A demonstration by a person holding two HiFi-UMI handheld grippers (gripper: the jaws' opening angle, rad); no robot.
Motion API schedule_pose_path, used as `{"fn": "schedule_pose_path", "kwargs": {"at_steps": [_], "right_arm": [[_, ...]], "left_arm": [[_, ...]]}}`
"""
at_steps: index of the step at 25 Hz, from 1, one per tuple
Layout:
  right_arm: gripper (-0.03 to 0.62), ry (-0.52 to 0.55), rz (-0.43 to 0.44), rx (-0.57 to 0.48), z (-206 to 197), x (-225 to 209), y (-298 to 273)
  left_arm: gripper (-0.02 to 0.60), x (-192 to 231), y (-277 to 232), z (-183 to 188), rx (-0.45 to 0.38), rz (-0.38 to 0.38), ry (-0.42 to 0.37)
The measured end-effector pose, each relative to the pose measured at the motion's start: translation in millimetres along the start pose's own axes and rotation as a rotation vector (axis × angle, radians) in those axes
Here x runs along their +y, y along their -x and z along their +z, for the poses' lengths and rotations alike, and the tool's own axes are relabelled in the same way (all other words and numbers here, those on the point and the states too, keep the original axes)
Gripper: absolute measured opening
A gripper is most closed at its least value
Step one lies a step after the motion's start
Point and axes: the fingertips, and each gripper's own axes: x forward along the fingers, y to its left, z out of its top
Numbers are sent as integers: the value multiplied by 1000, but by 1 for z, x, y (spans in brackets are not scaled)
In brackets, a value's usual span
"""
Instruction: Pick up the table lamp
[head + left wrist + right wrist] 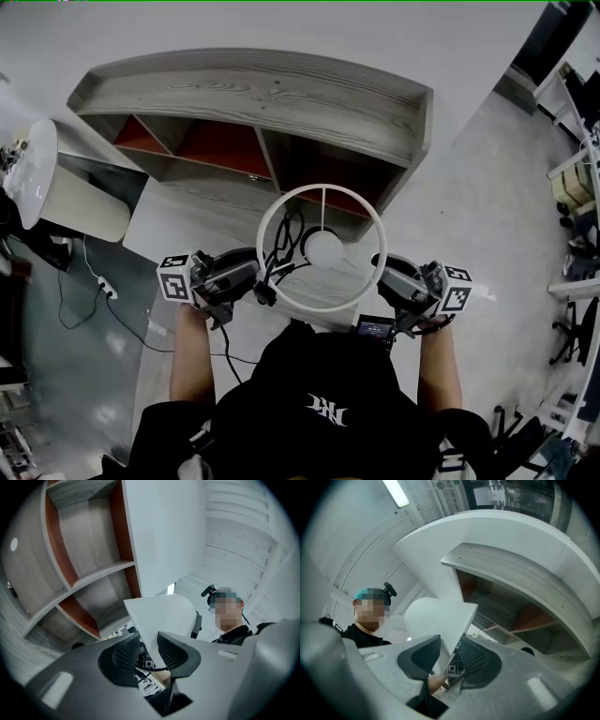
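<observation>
Left gripper [261, 285] closed narrowly on table lamp [323, 248] shade wall at 9 o'clock, right gripper [381, 273] clamped at 3 o'clock, both tilted slightly upward, forearms held parallel.

No text is legible; the white emblem [326, 409] on the black shirt [281, 380] is unreadable.

Grey-wood shelf unit [272, 98] with curved top and red-brown compartment backs, on pale floor [487, 187]. Left of the shelf unit: cream box [86, 207], white rounded object [28, 173]. Below-left of it: white power strip [109, 291] with black cable [131, 326]. Far right of it: black office chair [570, 333].
</observation>
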Motion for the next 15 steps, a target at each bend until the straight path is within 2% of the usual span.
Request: {"fn": "schedule_pose_path", "kwargs": {"at_steps": [15], "right_arm": [[133, 16, -35, 8, -7, -1, 7]], "left_arm": [[112, 4, -2, -5, 23, -15, 15]]}}
